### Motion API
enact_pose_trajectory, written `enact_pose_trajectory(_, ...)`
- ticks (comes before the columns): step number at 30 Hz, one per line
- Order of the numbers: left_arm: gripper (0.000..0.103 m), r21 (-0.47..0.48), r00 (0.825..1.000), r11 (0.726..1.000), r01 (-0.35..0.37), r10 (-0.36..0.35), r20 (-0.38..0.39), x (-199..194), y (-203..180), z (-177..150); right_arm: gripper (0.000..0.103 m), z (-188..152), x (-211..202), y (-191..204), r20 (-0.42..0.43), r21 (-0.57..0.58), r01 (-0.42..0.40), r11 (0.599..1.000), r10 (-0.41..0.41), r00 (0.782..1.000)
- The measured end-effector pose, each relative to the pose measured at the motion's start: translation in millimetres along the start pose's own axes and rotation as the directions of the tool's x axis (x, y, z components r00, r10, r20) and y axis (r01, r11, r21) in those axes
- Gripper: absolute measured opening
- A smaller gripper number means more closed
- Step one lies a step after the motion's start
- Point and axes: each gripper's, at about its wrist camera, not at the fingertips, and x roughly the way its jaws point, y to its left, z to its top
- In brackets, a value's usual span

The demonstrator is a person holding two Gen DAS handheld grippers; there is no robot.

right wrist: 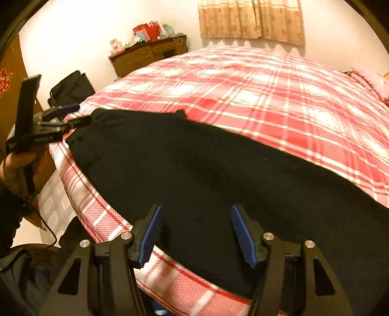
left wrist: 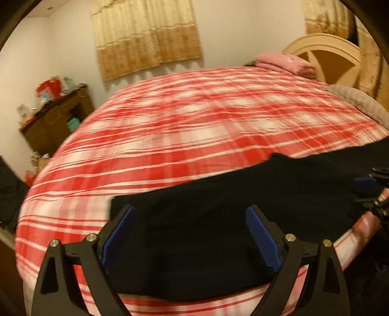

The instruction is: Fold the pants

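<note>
Black pants lie flat along the near edge of the red and white plaid bed; they also show in the right wrist view. My left gripper is open and empty, hovering over one end of the pants. It shows at the far left of the right wrist view, held in a hand by the pants' left end. My right gripper is open and empty above the pants near the bed's edge. It shows at the right edge of the left wrist view.
A wooden dresser with clutter on top stands against the far wall, left of the bed. A black bag sits beside the bed. Pink folded bedding and a cream headboard are at the bed's far right. Curtains hang behind.
</note>
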Motion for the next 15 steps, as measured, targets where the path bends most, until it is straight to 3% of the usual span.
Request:
enact_pose_trajectory(3, 0.095, 0.044, 0.999, 0.998, 0.034, -0.033, -0.023, 15.2, -26.3, 1.7, 0.061, -7.0, 7.1, -29.3, -0.039, 0.101, 0.035, 0.994, -0.032, 0.999)
enact_pose_trajectory(5, 0.095, 0.062, 0.997, 0.997, 0.055, -0.052, -0.051, 26.6, -43.9, 2.6, 0.060, -9.4, 1.7, -41.0, -0.011, 0.140, -0.033, 0.990, 0.035, 0.999)
enact_pose_trajectory(7, 0.095, 0.073, 0.996, 0.994, 0.078, -0.074, -0.057, 27.6, -56.1, 3.1, 0.060, -8.2, -11.1, -43.3, 0.006, 0.153, -0.040, 0.987, 0.039, 0.999)
enact_pose_trajectory(11, 0.095, 0.100, 0.991, 0.987, 0.126, -0.121, -0.055, 28.9, -82.0, 9.5, 0.061, -14.9, -50.0, -61.5, 0.086, 0.147, 0.041, 0.988, -0.054, 0.995)
enact_pose_trajectory(15, 0.095, 0.112, 0.987, 0.981, 0.158, -0.154, -0.049, 31.4, -101.6, 13.7, 0.060, -36.1, -102.9, -119.6, 0.152, 0.313, 0.105, 0.944, -0.159, 0.975)
